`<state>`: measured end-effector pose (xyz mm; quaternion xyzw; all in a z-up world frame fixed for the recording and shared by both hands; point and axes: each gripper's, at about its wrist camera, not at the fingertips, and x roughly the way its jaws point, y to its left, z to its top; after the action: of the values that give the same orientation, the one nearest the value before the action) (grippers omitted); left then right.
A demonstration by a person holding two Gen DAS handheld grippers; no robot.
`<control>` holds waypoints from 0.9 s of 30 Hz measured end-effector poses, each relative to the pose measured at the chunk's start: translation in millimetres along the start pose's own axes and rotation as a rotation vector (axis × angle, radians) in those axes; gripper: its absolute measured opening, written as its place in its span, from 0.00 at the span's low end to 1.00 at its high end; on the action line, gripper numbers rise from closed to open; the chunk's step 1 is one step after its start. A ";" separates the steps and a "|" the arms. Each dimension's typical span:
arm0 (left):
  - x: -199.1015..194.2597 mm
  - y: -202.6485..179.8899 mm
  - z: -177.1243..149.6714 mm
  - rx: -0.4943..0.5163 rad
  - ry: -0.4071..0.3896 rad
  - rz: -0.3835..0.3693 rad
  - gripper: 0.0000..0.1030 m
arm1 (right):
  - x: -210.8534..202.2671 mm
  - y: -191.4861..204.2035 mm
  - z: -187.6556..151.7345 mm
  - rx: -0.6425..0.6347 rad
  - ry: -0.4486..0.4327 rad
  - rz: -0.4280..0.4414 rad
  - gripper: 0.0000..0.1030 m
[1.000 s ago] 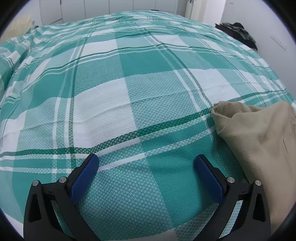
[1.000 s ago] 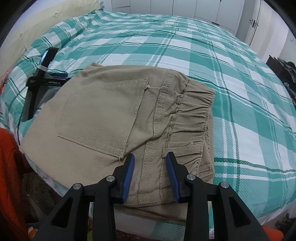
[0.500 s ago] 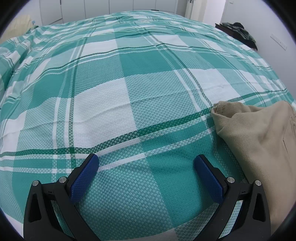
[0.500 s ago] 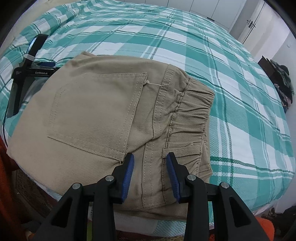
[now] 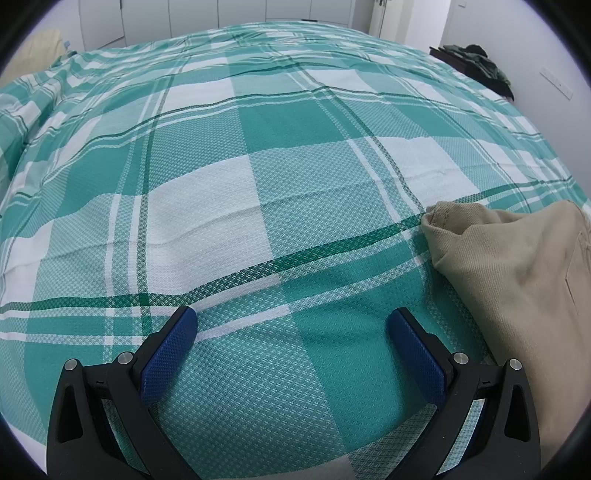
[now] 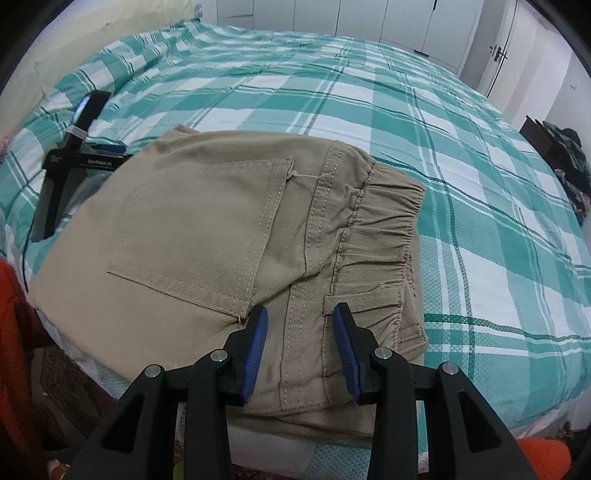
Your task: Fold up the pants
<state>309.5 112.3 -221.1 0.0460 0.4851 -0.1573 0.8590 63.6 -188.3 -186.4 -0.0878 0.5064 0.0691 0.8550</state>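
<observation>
Folded beige pants (image 6: 207, 229) lie on the near edge of the green-and-white checked bed (image 6: 480, 221), back pocket up and elastic waistband to the right. My right gripper (image 6: 300, 314) hovers over the seam beside the pocket. Its jaws are partly apart and the fabric under them lies flat, unpinched. In the left wrist view, a corner of the pants (image 5: 517, 266) shows at the right. My left gripper (image 5: 291, 317) stands wide open over the bare bedspread (image 5: 258, 147), left of the pants, with nothing between its fingers. Its black frame (image 6: 62, 173) shows past the pants' far left edge.
A heap of dark clothes (image 5: 476, 59) sits on low furniture beyond the bed's right side. White wardrobe doors (image 6: 369, 22) line the far wall. Orange-red cloth (image 6: 11, 295) shows at the lower left, below the bed's edge.
The right wrist view has shifted slightly over the pants, with the jaw gap about the same. The left gripper and the pants have not moved.
</observation>
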 end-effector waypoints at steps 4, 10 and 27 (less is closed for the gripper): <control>-0.1 0.0 0.0 0.000 0.000 0.000 1.00 | -2.1 -7.2 -6.1 0.008 -0.052 0.057 0.39; -0.1 0.0 0.0 0.000 0.000 0.000 1.00 | -9.4 -15.6 -7.0 0.020 -0.107 0.122 0.40; -0.5 0.5 -1.0 -0.001 -0.004 -0.005 1.00 | -60.2 -104.5 -40.8 0.378 -0.304 0.258 0.55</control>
<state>308.6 113.1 -221.2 0.0441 0.4834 -0.1591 0.8597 21.7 -300.9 -144.4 0.1500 0.3833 0.0939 0.9065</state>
